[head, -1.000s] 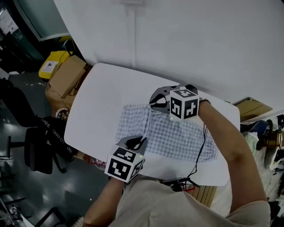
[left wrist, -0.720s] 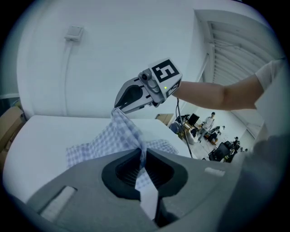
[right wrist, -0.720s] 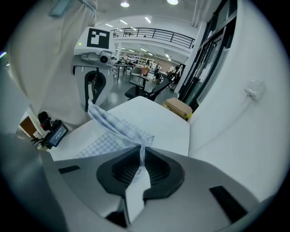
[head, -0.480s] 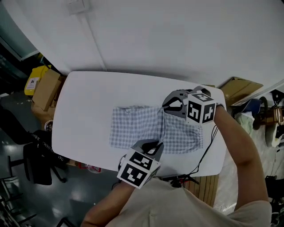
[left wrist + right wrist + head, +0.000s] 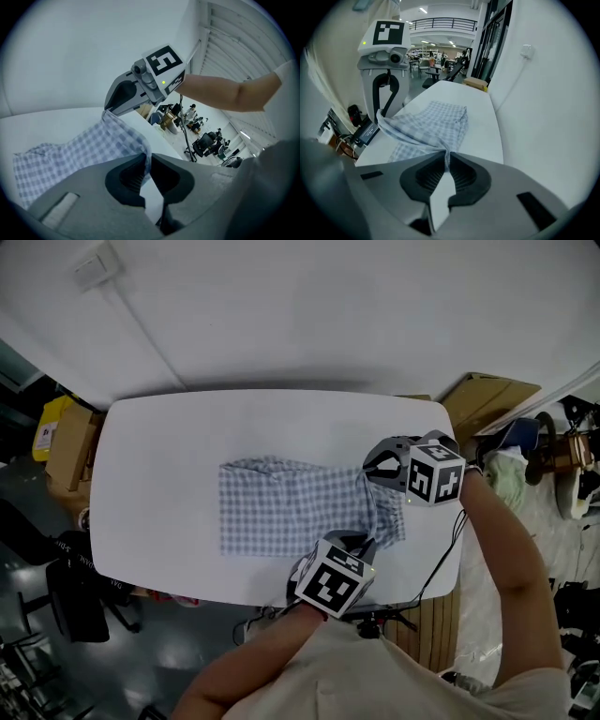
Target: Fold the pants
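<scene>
Here, left claw (image 5: pixel 146 161) pinches pants (image 5: pixel 281 512).

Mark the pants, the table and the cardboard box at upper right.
pants (image 5: pixel 281 512), head view, flat checked middle.
table (image 5: pixel 169 456), head view, bare top.
cardboard box (image 5: pixel 487 395), head view, its top face.

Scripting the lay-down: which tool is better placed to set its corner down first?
Right, marginally. The right tool, shut on the pants, hangs well inside the table; the left tool, also shut on them, sits nearer its front edge.

No legible text, labels or numbers anywhere
</scene>
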`<state>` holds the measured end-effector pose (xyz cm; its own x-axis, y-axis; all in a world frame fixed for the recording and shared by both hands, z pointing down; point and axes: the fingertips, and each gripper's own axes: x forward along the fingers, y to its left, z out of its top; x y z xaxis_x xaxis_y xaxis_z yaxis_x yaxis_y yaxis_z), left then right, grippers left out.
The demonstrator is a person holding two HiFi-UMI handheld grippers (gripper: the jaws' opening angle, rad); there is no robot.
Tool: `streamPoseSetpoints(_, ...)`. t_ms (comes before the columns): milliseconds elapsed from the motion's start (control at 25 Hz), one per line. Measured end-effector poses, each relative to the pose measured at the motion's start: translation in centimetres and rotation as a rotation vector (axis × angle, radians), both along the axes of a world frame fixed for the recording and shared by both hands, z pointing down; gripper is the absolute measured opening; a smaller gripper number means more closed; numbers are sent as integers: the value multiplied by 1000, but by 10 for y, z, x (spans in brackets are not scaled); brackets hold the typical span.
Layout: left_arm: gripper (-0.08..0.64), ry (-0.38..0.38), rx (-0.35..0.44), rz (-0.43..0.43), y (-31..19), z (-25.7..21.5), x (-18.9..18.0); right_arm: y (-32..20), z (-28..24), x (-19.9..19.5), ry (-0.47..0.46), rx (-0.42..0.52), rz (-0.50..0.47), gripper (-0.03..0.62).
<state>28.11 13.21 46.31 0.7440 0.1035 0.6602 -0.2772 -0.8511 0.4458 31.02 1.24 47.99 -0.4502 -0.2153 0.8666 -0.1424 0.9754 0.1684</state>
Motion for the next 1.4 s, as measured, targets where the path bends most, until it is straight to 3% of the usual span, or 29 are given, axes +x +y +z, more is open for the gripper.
streamPoseSetpoints(280, 31, -67, -82, 27, 23, 49, 37, 25, 49, 39, 79, -46, 16, 46)
streamPoseSetpoints(560, 31, -95, -169, 29, 41, 100, 57, 40, 88, 50, 200, -51, -79, 46)
streamPoseSetpoints(600, 35, -91, -190, 36, 45, 105, 61, 42, 92, 52, 212, -48, -84, 46)
streamPoseSetpoints(720, 160, -38, -257, 52, 58, 109, 73, 49, 103, 61, 252, -56, -88, 66)
streamPoseSetpoints(840, 172, -3, -274, 103, 72, 105, 82, 59, 110, 80, 300, -85, -82, 117)
streamPoseSetpoints(1040, 172, 67, -336, 178, 101, 84, 84, 62, 92, 111, 339, -76, -31, 117)
streamPoseSetpoints(1160, 172, 24, -296, 128, 91, 86, 71, 44, 73, 91, 260, -42, 23, 85)
streamPoseSetpoints(1280, 151, -70, -236, -32, 53, 102, 50, 27, 72, 60, 206, -31, 28, 74)
streamPoseSetpoints(1400, 137, -116, -239, -161, 28, 119, 39, 21, 86, 39, 218, -50, 5, 60)
